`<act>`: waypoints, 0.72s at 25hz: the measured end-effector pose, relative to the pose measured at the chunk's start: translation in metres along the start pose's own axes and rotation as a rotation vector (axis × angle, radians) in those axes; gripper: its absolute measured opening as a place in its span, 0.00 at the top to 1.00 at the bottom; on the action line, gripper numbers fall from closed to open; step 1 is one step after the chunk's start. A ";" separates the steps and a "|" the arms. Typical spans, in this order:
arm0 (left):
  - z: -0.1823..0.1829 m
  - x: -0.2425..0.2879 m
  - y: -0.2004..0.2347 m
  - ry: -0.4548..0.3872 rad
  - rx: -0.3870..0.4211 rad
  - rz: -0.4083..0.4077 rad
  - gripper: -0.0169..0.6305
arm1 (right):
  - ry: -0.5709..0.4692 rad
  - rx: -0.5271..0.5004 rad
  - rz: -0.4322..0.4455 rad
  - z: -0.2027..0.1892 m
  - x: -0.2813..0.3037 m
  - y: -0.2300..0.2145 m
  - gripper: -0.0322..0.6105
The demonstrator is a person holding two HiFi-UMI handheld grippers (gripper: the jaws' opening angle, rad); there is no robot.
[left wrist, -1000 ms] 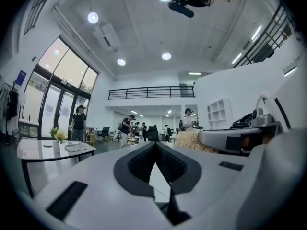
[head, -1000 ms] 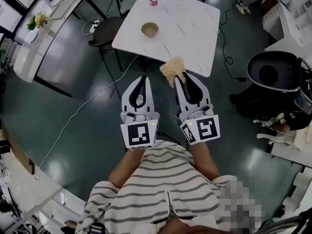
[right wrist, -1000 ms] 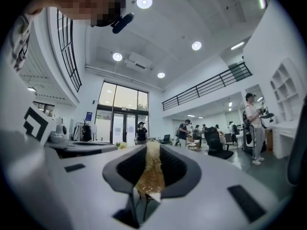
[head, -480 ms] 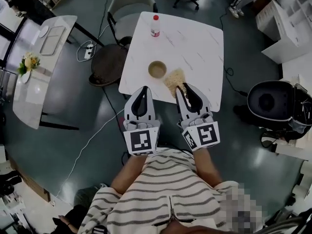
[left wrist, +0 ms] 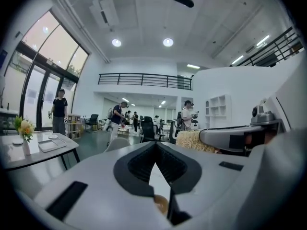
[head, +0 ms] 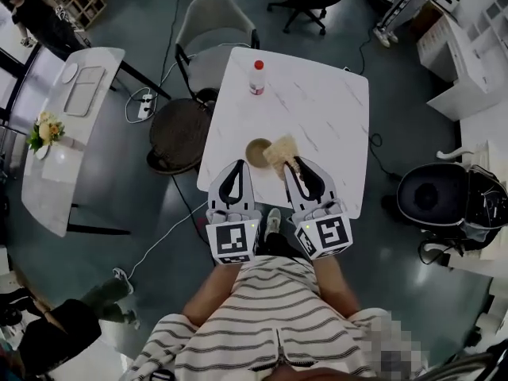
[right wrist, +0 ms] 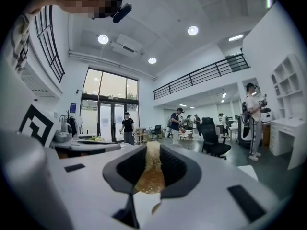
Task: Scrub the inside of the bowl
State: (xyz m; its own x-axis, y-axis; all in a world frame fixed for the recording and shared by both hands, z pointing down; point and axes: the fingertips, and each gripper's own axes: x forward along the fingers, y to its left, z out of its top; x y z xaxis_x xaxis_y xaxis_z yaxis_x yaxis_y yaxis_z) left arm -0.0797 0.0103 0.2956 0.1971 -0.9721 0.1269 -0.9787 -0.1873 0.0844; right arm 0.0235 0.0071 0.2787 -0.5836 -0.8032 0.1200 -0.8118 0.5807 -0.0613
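Right gripper (head: pixel 293 162) clamped on fibrous scrubber (head: pixel 279 150), held beside bowl (head: pixel 256 152), ready to scrub. Left gripper (head: pixel 235 166) jaws together, empty, probably nearby to steady it.

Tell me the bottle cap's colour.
The bottle cap is red, clearest in the head view.

Room on the white marble surface (head: pixel 317 109)
Bare toward 1 o'clock of the small tan bowl (head: pixel 255 152); a red-capped plastic bottle (head: pixel 256 76) stands at 12 o'clock.
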 end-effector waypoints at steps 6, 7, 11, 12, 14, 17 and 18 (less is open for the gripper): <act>-0.013 0.035 -0.010 0.059 -0.016 0.023 0.97 | 0.025 0.057 0.071 -0.014 0.018 -0.028 0.81; -0.018 0.039 -0.010 0.071 -0.013 0.033 0.97 | 0.034 0.062 0.083 -0.020 0.020 -0.031 0.81; -0.039 0.058 -0.005 0.101 -0.024 0.068 0.97 | 0.050 0.056 0.134 -0.039 0.036 -0.044 0.81; -0.044 0.062 -0.005 0.112 -0.032 0.066 0.97 | 0.061 0.057 0.141 -0.045 0.039 -0.047 0.81; -0.057 0.066 -0.005 0.144 -0.055 0.062 0.97 | 0.098 0.065 0.161 -0.058 0.043 -0.049 0.81; -0.086 0.070 0.005 0.223 -0.075 0.049 0.97 | 0.163 0.077 0.189 -0.079 0.051 -0.045 0.81; -0.096 0.072 0.010 0.255 -0.085 0.039 0.97 | 0.181 0.081 0.189 -0.085 0.054 -0.045 0.81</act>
State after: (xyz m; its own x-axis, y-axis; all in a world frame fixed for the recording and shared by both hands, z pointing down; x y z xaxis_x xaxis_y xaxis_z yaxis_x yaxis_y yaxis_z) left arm -0.0695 -0.0478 0.4003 0.1783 -0.9095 0.3756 -0.9795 -0.1275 0.1562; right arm 0.0303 -0.0508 0.3721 -0.7177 -0.6403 0.2739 -0.6920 0.6998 -0.1773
